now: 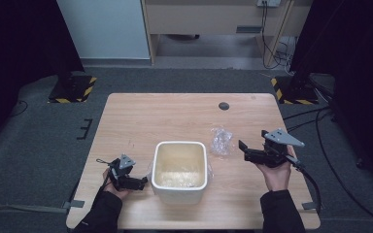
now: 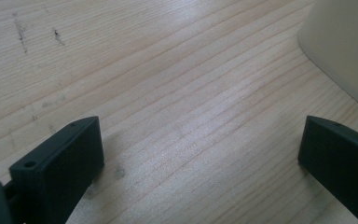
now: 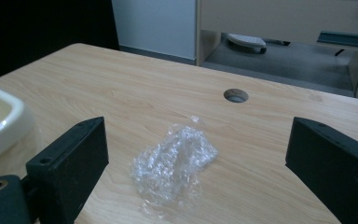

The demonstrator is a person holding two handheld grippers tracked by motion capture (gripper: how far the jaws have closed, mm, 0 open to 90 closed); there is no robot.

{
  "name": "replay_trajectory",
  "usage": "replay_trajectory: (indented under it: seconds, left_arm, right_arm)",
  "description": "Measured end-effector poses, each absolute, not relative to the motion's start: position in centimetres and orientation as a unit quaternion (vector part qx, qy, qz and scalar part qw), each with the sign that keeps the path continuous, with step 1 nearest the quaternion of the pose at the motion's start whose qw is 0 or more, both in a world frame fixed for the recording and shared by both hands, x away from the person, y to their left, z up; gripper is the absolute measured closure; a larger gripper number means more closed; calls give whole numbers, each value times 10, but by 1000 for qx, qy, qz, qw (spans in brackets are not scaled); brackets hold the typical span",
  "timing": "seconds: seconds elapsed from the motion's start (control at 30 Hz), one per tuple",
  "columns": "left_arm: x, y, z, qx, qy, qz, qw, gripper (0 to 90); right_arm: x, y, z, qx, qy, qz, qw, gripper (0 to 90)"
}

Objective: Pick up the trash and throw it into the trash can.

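High view shows a wooden desk (image 1: pixel 175 116) with a white square tub (image 1: pixel 180 169) standing near its front edge, a little left of the middle. Some clear crumpled plastic lies on the bottom of the tub. To the right of the tub, and apart from it, a small wad of clear plastic wrap (image 1: pixel 221 141) lies on the bare desk. A round cable hole (image 1: pixel 224 106) is farther back.

The left hand-held gripper (image 1: pixel 143 181) is low at the left side of the tub, just beside its wall, and points toward it. In the left gripper view its jaws are spread wide over the bare wood, with nothing between them, and the tub wall (image 2: pixel 345 46) is at the upper right corner.

The right hand-held gripper (image 1: pixel 242 148) is on the right of the desk, near the plastic wrap and pointing at it. In the right gripper view its jaws are also spread wide and hold nothing. The plastic wrap (image 3: pixel 175 163) lies on the desk between the two jaws but farther out, not touching them. The rim of the tub (image 3: pixel 4 121) is at the left edge, and the cable hole (image 3: pixel 236 95) is behind the wrap.
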State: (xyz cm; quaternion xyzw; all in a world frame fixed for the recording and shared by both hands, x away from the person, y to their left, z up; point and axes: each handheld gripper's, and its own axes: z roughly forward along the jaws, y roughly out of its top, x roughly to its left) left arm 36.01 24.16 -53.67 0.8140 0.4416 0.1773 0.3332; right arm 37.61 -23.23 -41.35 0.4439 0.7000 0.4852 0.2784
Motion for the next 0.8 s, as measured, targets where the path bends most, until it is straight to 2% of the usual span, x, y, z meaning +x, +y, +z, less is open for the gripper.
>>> replay_trajectory:
  seconds: [0.57,0.8]
  left_arm:
    - [360,242,-537,814,441,177,333,0]
    - [360,242,-537,814,441,177,333,0]
  right_arm:
    - [411,-217,-394,454,690,491,277,59]
    - [424,-212,-400,466,681,491,278,63]
